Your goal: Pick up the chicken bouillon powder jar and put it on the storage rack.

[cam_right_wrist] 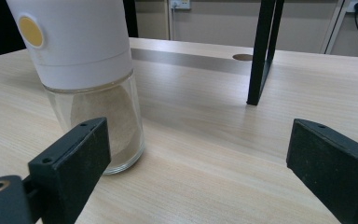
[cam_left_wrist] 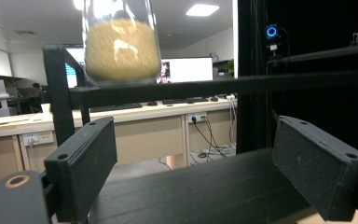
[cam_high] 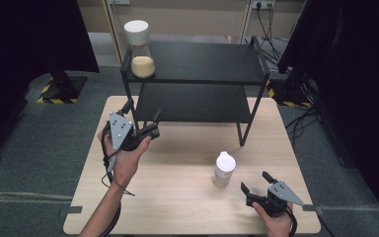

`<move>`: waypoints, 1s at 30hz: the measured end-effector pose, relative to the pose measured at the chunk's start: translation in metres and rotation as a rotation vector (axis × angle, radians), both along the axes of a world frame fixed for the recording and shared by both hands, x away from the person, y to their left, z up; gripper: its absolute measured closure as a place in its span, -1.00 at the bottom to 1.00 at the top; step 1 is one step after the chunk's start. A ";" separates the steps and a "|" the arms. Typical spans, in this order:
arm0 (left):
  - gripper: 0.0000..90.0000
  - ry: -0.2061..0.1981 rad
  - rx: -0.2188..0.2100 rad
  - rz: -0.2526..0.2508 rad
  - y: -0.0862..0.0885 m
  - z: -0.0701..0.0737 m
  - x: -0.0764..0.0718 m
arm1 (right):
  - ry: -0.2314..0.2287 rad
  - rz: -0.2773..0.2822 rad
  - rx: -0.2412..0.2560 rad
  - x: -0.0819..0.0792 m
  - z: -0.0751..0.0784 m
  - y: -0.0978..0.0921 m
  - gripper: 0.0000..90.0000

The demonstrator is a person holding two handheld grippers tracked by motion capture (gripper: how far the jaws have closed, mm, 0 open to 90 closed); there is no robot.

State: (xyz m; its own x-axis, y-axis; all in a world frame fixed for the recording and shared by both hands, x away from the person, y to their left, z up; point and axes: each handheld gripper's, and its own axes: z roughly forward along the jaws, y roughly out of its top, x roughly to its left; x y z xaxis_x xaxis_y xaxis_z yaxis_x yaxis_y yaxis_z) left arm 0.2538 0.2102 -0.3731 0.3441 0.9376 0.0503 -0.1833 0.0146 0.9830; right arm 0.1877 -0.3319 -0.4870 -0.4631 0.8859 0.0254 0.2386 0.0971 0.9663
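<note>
A tall glass jar with a white lid and yellow grains stands on the top left corner of the black two-level shelf; the left gripper view has it just above. A small glass shaker with a white cap stands on the wooden table, and appears close up in the right gripper view. My left gripper is open at the shelf's front left leg, nothing between its jaws. My right gripper is open just right of the shaker, jaws apart and empty.
The shelf's right front leg stands on the table beyond the shaker. Dark curtains and a stand with striped feet flank the table. Cables lie on the floor at the right.
</note>
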 end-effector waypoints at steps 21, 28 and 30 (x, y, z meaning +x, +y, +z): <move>-0.71 0.041 0.011 -0.039 0.002 -0.060 -0.020 | -0.001 0.002 -0.003 0.000 0.000 0.000 -0.86; -0.71 0.073 0.017 -0.037 0.004 -0.082 -0.025 | -0.002 0.002 -0.004 0.000 0.000 0.000 -0.86; -0.71 0.083 0.013 -0.039 0.004 -0.086 -0.027 | -0.002 0.002 -0.004 0.000 0.000 0.000 -0.86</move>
State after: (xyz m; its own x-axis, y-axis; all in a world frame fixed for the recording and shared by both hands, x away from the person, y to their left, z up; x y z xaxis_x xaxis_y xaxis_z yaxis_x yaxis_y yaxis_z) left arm 0.2272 0.2140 -0.4593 0.3836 0.9229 0.0327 -0.1010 0.0068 0.9949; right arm 0.1876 -0.3316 -0.4870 -0.4649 0.8851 0.0215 0.2369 0.1009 0.9663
